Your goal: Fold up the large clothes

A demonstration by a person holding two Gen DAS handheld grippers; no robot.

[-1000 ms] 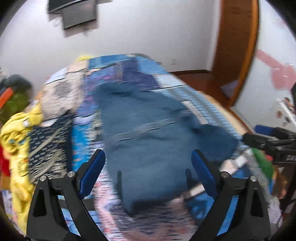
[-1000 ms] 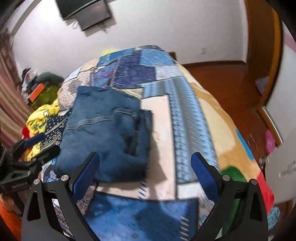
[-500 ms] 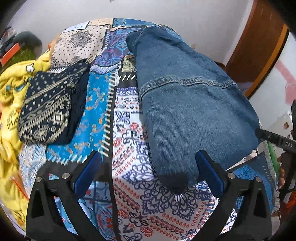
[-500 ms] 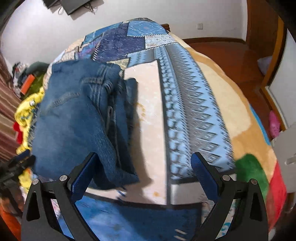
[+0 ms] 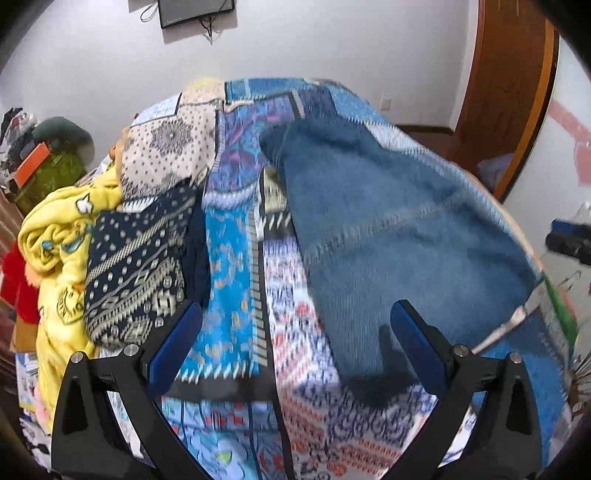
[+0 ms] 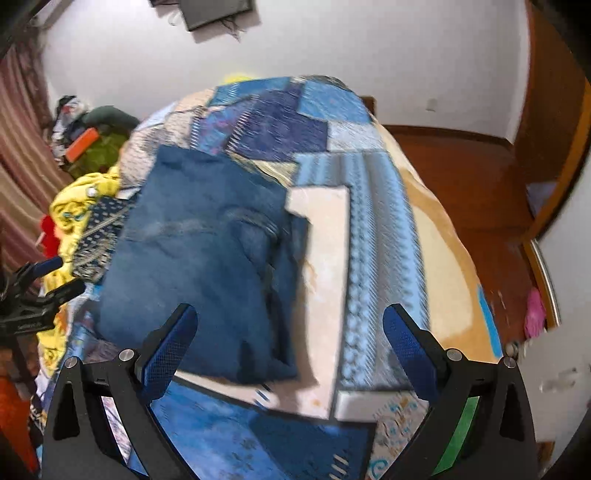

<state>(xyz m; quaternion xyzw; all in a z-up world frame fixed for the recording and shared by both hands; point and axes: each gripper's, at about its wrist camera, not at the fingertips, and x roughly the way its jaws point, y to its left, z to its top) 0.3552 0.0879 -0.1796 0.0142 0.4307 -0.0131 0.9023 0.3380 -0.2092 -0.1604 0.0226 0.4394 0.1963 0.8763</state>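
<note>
Jeans, folded into a blue denim rectangle, lie flat on the patchwork bedspread. Both views are motion-blurred, so seams read only roughly. My left gripper hovers above the near edge of the bed, fingers spread wide, nothing between them; its right finger sits over the near corner of the denim, contact unclear. My right gripper is likewise spread wide and empty, over the near edge of the jeans, which lie on the left half of the bedspread in that view. Left of the denim a folded navy patterned cloth rests on the bed, touching a yellow garment pile at the bed's left edge. A screen hangs on the white wall behind.
</note>
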